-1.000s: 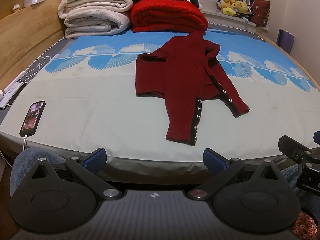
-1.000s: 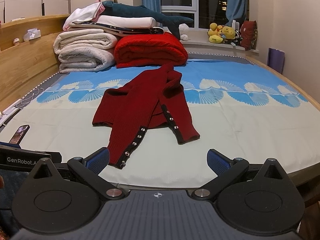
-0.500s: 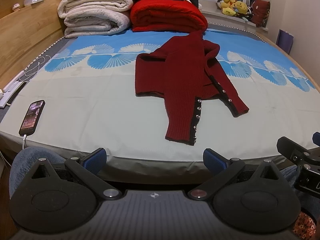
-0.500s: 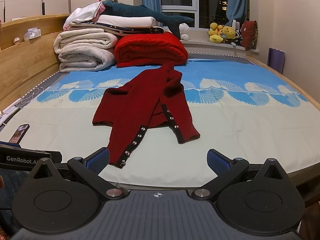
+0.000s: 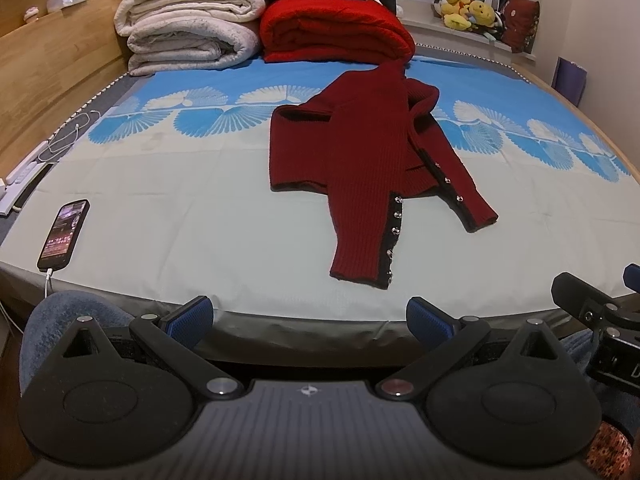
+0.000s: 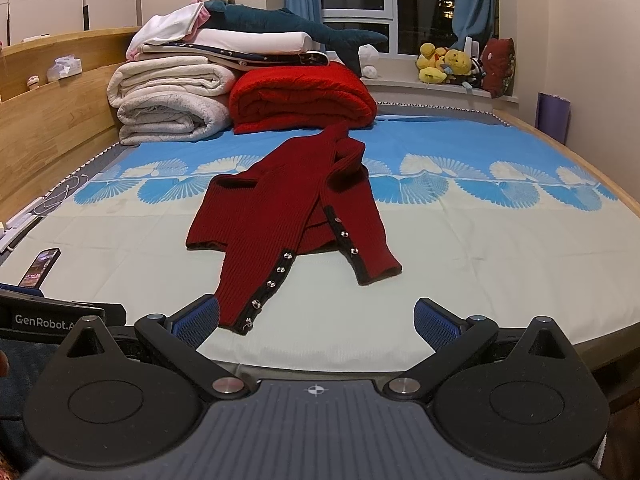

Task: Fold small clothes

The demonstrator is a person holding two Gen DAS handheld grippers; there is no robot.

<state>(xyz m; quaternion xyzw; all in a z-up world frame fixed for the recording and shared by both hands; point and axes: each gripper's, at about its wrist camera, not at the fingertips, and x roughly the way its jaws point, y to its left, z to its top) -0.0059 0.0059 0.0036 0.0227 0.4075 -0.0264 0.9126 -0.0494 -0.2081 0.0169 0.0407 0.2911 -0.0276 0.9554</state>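
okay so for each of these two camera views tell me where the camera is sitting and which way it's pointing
Left wrist: on the left gripper, at the bed's near edge, facing across the mattress at the dark red cardigan; its own open fingers, the right gripper at right, and a blue-clad knee show.
Right wrist: on the right gripper, at the same edge, facing the cardigan and window; open fingers and the left gripper show.
Shared: cardigan, phone, folded blankets.

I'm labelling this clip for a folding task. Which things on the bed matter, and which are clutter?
Part of the job:
dark red cardigan
left tool, open
right tool, open

Just lying about:
phone
red blanket
cream blankets
plush toys
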